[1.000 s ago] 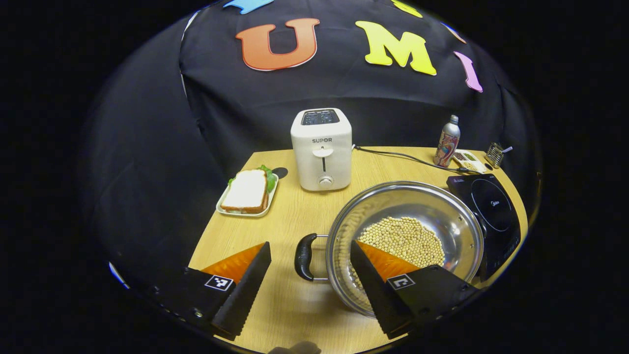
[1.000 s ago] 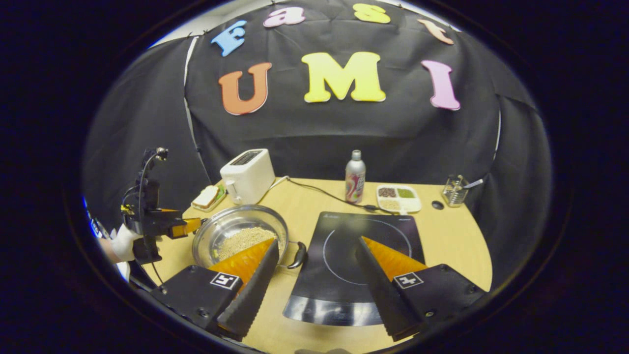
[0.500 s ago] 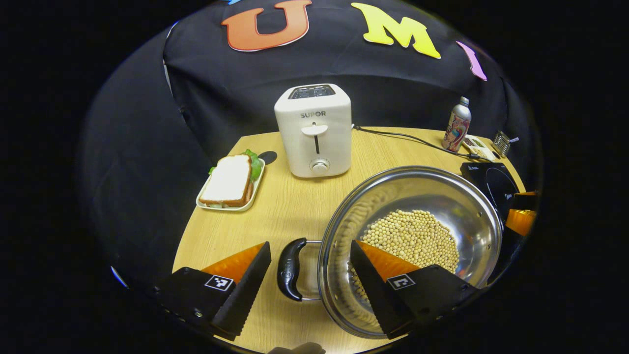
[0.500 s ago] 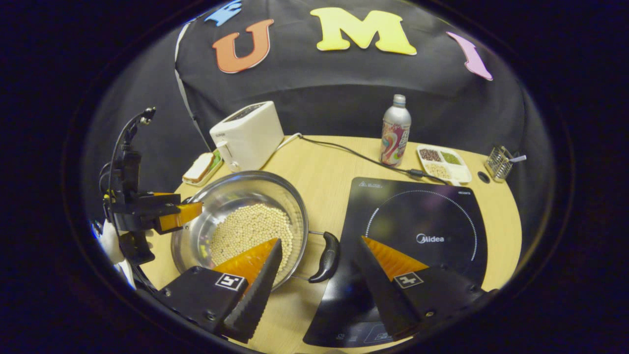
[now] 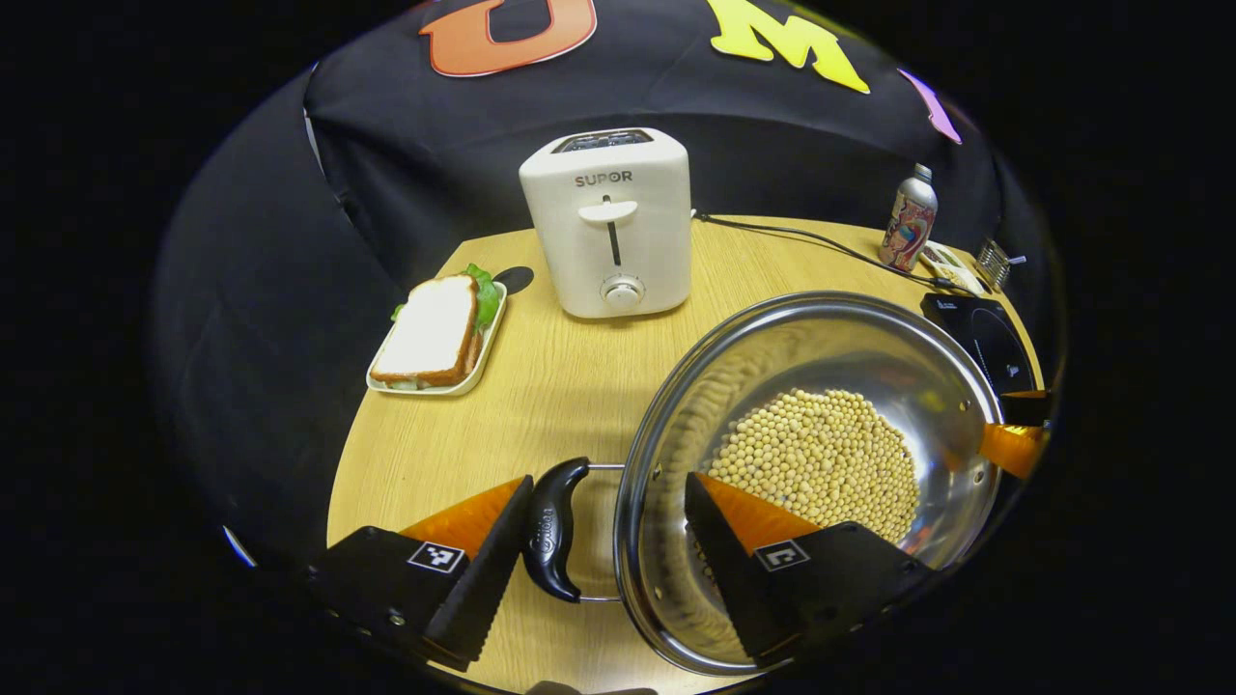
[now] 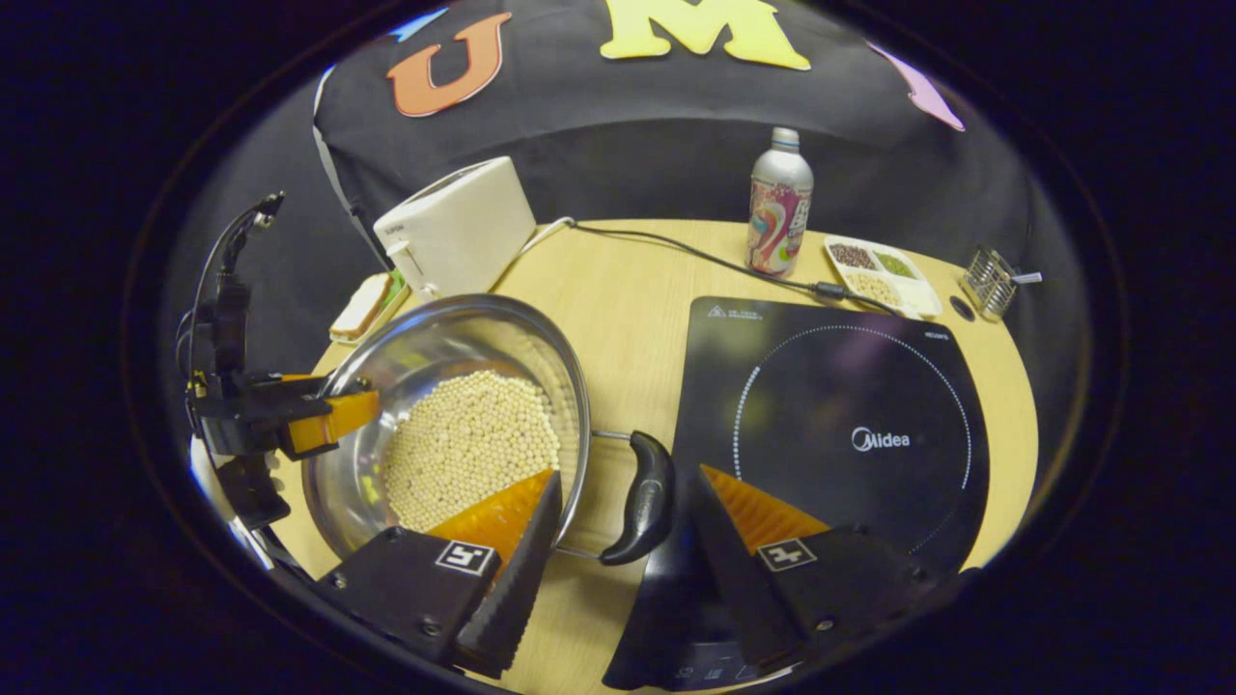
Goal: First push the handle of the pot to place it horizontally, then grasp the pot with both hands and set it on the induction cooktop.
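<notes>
Bright overhead light puts glare on the steel pot (image 5: 811,338); sharp focus, with strong fisheye bending at the edges.

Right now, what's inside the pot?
The pot holds a heap of pale round beans. One finger of the left gripper covers part of the heap, so what lies beneath it cannot be seen.

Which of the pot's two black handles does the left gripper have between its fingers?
The black handle on the steel pot's sandwich side; the left gripper straddles it.

The toaster (image 5: 608,227) front reads "SUPOR"; the induction cooktop (image 6: 850,405) reads "Midea"
</notes>
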Demonstrator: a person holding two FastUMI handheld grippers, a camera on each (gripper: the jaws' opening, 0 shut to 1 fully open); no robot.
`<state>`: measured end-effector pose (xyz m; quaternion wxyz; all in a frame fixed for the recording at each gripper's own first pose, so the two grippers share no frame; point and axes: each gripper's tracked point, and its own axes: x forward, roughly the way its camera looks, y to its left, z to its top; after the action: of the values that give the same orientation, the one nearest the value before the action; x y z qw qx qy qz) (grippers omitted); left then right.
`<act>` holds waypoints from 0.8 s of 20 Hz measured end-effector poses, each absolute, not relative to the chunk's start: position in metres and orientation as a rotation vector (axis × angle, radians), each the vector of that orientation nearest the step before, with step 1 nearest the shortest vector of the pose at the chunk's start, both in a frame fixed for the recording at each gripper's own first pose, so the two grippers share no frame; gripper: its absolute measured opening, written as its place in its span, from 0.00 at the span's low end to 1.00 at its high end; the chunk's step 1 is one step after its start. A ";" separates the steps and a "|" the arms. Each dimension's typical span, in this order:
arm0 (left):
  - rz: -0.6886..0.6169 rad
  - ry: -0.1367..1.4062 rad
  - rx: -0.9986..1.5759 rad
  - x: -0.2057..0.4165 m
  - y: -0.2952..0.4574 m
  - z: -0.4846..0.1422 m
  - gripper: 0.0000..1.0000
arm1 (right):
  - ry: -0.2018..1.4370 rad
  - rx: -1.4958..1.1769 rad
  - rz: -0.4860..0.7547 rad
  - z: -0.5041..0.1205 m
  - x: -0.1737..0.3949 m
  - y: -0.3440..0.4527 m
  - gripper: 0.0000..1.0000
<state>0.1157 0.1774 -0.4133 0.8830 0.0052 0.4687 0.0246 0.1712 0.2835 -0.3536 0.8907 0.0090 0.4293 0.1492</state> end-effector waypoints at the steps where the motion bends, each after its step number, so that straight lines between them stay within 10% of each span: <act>1: 0.057 0.981 0.017 0.115 0.179 -0.414 0.89 | 0.912 0.007 0.310 -0.358 0.172 0.285 0.76; 13: -0.068 1.054 -0.019 0.096 0.178 -0.410 0.66 | 0.973 0.066 0.274 -0.356 0.177 0.285 0.60; 14: -0.061 1.047 -0.023 0.097 0.178 -0.410 0.75 | 0.974 0.068 0.276 -0.356 0.178 0.285 0.56; 15: -0.060 1.052 -0.022 0.094 0.178 -0.410 0.63 | 0.976 0.068 0.280 -0.355 0.177 0.285 0.54; 16: -0.056 1.052 -0.023 0.092 0.179 -0.407 0.72 | 0.974 0.074 0.287 -0.356 0.177 0.285 0.55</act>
<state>0.0919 0.1786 -0.4074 0.8644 -0.0108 0.5019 -0.0266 0.1770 0.2852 -0.3555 0.8732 0.0356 0.4662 0.1375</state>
